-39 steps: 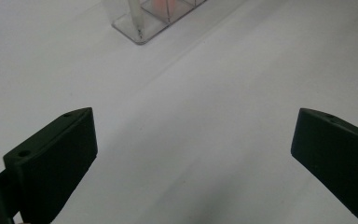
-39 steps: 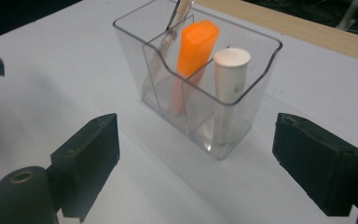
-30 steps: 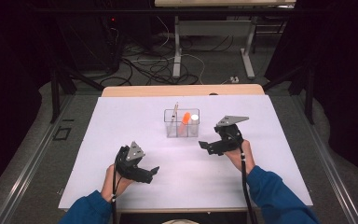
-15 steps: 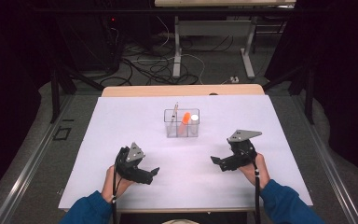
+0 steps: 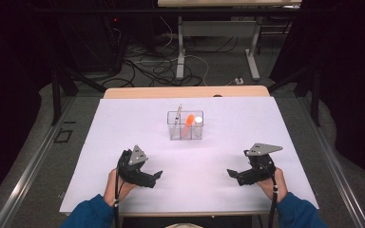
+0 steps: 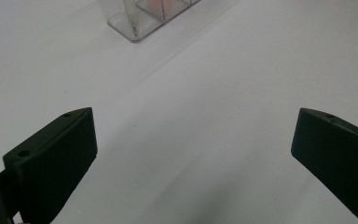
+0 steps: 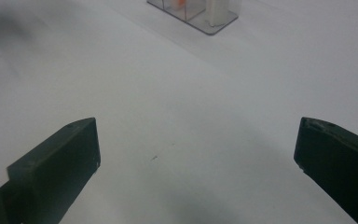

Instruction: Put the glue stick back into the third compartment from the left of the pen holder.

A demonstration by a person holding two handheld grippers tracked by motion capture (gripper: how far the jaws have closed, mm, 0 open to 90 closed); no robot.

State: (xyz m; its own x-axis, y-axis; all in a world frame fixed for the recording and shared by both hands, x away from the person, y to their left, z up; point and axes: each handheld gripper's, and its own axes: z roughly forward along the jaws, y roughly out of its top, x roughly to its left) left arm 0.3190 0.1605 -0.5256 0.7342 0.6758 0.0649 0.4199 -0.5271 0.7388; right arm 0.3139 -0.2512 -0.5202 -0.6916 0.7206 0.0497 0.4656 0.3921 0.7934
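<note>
Standing in one clear box (image 5: 185, 128): three items; both hand-held grippers (image 5: 156, 176) (image 5: 233, 173) gape wide, empty.

Lab or recording studio, not home. Black curtains (image 5: 9, 71) hang around rig on both sides, beyond grippers. White rectangular tabletop (image 5: 123, 142) on pale wooden table edge (image 5: 185, 92), bare but for small clear plastic compartment box (image 5: 185, 126) ahead of tools. Grey carpeted floor (image 5: 218, 71) past far table edge, with loose tangle of black and white cables (image 5: 157, 66). White metal legs of second desk (image 5: 180, 47) stand further back. Metal floor rails (image 5: 33, 171) run along both sides.
</note>
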